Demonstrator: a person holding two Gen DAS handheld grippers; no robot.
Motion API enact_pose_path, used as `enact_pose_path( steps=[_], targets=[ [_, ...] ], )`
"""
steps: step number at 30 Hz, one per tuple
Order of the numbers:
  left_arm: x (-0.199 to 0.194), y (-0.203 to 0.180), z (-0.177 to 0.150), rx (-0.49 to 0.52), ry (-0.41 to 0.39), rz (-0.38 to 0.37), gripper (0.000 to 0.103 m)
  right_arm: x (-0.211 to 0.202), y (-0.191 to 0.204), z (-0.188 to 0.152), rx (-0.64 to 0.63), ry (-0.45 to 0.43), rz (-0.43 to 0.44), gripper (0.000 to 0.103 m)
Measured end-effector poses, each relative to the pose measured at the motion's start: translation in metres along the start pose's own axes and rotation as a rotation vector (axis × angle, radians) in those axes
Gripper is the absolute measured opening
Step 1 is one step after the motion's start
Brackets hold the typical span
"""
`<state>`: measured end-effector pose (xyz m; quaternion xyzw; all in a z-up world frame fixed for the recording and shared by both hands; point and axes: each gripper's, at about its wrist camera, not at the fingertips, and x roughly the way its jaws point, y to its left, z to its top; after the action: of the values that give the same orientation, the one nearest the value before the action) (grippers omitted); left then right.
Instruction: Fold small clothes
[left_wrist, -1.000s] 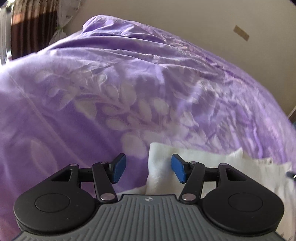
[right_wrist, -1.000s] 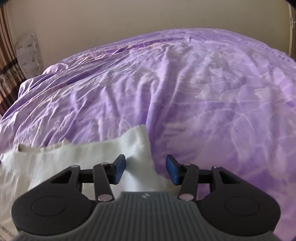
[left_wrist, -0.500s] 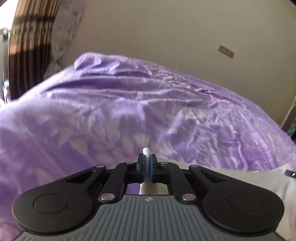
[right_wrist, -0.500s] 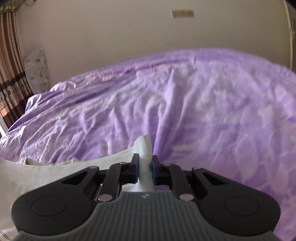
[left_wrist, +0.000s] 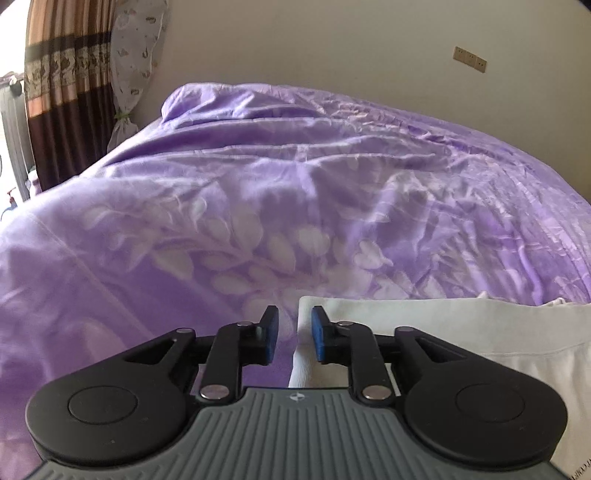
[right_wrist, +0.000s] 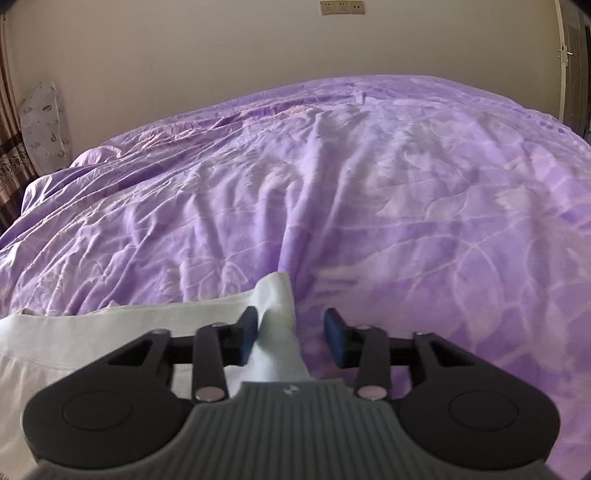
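A small white garment (left_wrist: 424, 328) lies on the purple bedspread (left_wrist: 295, 192), folded over with its top edge running across. My left gripper (left_wrist: 294, 334) is open, its blue pads either side of the garment's left corner. In the right wrist view the same garment (right_wrist: 122, 332) lies at lower left, and its right corner stands up between the pads of my right gripper (right_wrist: 291, 338), which is open. Neither gripper pinches the cloth.
The purple leaf-patterned bedspread (right_wrist: 369, 192) covers the whole bed. A beige wall (right_wrist: 221, 48) stands behind it. Brown striped curtains (left_wrist: 55, 92) and a tied white patterned cover (left_wrist: 129, 66) are at far left. A door (right_wrist: 574, 62) is at far right.
Both grippers closed on the garment's corners, lifted them forward, and have now opened again. The garment's top edge now lies folded over.
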<state>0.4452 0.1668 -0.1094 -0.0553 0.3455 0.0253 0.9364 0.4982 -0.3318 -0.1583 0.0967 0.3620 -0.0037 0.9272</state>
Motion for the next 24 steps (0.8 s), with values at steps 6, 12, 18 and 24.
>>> enact_pose_path(
  steps=[6,12,18,24],
  targets=[
    [-0.039,-0.024,-0.008,0.025,0.038,-0.060,0.030,-0.045,-0.025,-0.011,0.104,0.049,0.045,0.067],
    [-0.077,-0.067,-0.042,0.116,0.095,-0.118,0.030,-0.084,-0.053,-0.042,0.187,0.140,0.094,0.070],
    [-0.116,-0.096,-0.094,0.234,0.088,-0.104,0.030,-0.102,-0.074,-0.090,0.300,0.193,0.179,0.067],
    [-0.111,-0.100,-0.133,0.305,0.086,-0.041,0.036,-0.107,-0.069,-0.118,0.247,0.134,0.174,0.062]
  ],
)
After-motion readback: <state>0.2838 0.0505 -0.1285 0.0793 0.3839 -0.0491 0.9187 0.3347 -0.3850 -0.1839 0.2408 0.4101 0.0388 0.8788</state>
